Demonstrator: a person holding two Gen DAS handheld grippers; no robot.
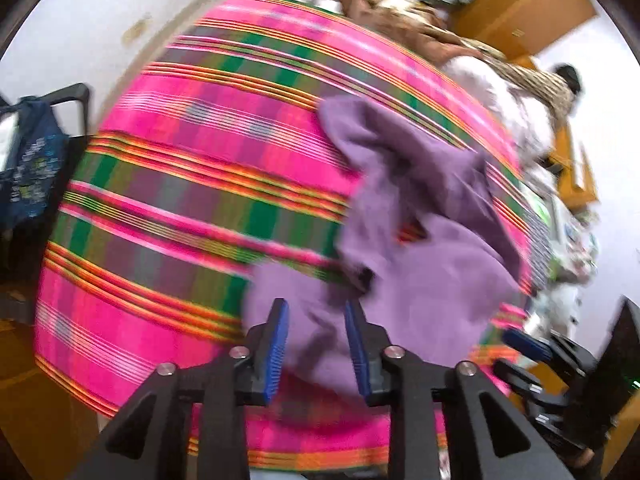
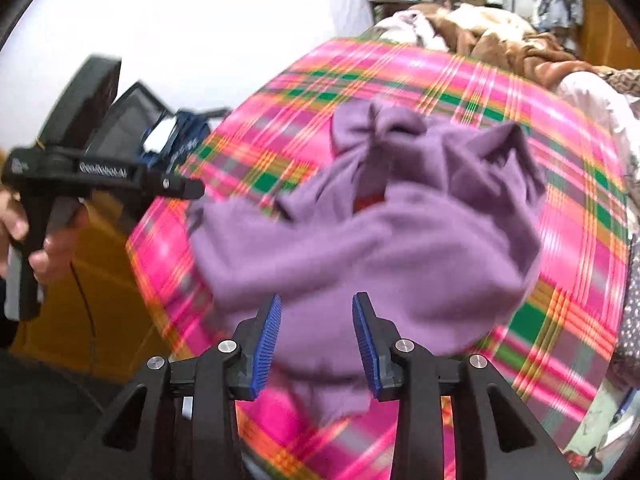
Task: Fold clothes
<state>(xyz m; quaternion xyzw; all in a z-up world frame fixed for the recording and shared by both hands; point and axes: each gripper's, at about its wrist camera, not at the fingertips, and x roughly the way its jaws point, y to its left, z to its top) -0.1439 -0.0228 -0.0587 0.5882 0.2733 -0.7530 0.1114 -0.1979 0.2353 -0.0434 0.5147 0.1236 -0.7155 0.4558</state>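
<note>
Left wrist view: left gripper (image 1: 316, 344) spread, blue pads apart, nothing pinched; it hangs over the near edge of the purple garment (image 1: 420, 248).
Garment position: lies crumpled on the pink plaid bedspread (image 1: 180, 184), towards its right side, with one flap thrown up and a small gap showing the plaid beneath.
Also in frame: right gripper (image 1: 524, 356) at lower right, beside the garment's edge; a brown blanket (image 1: 404, 12) heaped at the far end of the bed.
Right wrist view: right gripper (image 2: 316, 344) spread, pads clear of the cloth, holding nothing; garment directly below and ahead, bunched with two peaks at its far side.
Left tool: seen from the side at left, a hand (image 2: 48, 236) on its grip; its jaws are too blurred to read here.
Step (judged): between grasps; cloth dropped, not yet flat, no fold made.
Next move calls for: picking two corners or a hem and pulling the garment flat before folding.
</note>
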